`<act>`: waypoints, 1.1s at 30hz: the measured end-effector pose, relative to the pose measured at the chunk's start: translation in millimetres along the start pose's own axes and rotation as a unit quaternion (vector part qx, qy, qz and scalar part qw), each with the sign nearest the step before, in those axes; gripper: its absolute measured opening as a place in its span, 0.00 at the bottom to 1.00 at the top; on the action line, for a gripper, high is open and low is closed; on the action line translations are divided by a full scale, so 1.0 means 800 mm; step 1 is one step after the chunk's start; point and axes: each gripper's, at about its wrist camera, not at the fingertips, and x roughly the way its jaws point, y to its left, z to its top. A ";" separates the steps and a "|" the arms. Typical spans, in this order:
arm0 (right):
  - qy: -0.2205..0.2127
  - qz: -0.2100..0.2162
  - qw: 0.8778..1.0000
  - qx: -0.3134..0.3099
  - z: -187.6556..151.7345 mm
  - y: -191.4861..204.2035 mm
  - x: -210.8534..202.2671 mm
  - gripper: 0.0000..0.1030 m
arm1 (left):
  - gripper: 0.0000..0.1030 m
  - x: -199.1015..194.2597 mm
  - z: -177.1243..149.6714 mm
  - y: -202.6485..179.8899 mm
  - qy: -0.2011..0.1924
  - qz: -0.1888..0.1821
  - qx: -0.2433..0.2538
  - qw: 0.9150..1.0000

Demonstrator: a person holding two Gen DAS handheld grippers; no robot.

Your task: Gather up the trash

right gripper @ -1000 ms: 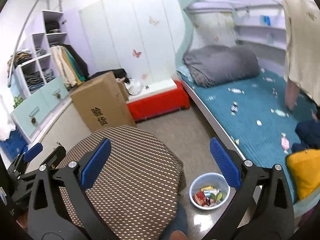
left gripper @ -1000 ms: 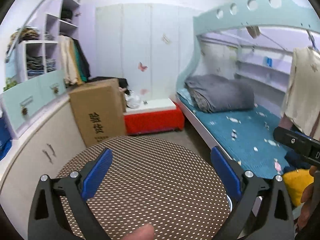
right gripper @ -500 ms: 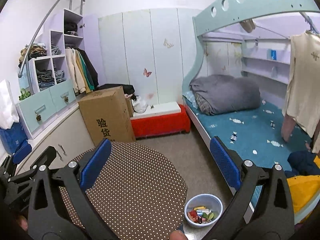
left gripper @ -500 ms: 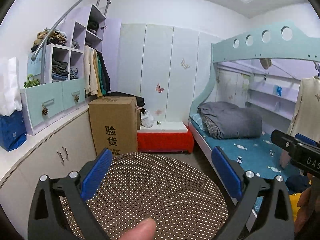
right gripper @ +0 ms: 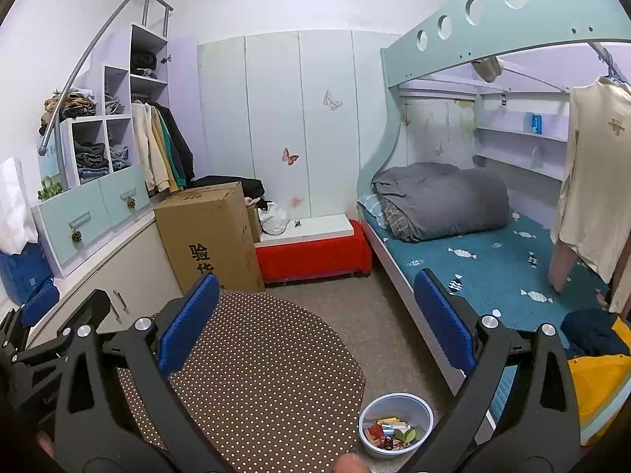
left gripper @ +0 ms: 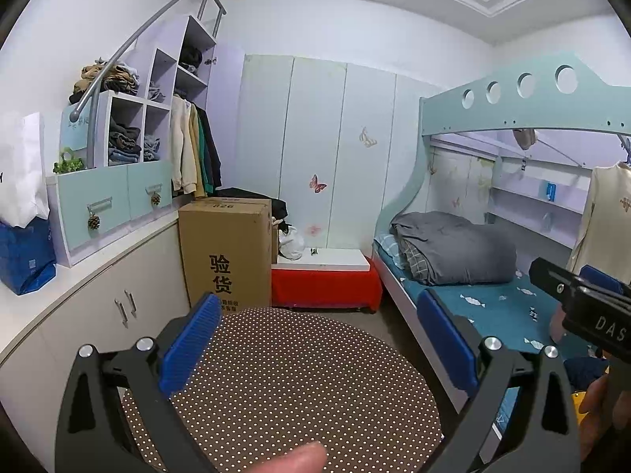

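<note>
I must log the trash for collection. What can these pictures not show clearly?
- Bin, right wrist view: wrappers inside too small to identify.
- Left wrist view: the bin is not visible there.
- Dotted table: near edge hidden by the right tongs.

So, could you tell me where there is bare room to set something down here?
The round dotted table is bare across its top. The floor strip between table, red bench and bed is free, until the trash bowl near the bed frame. The corner by the cardboard box is crowded.
</note>
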 end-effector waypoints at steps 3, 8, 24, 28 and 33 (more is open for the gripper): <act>0.002 -0.001 1.000 0.000 0.000 0.000 0.000 0.94 | 0.95 0.001 0.000 -0.002 0.002 -0.004 0.001 1.000; 0.002 0.001 1.000 0.001 -0.001 0.001 -0.001 0.94 | 0.95 0.000 0.000 -0.005 0.005 -0.013 0.000 1.000; 0.006 0.003 1.000 0.003 0.002 -0.006 0.002 0.94 | 0.95 0.001 -0.002 -0.011 -0.001 -0.022 0.005 1.000; 0.008 0.003 1.000 0.003 0.002 -0.007 0.003 0.94 | 0.95 0.001 -0.002 -0.011 -0.005 -0.020 0.010 1.000; 0.009 0.003 1.000 0.004 0.001 -0.004 0.004 0.94 | 0.95 0.005 -0.002 -0.011 0.001 -0.016 0.013 1.000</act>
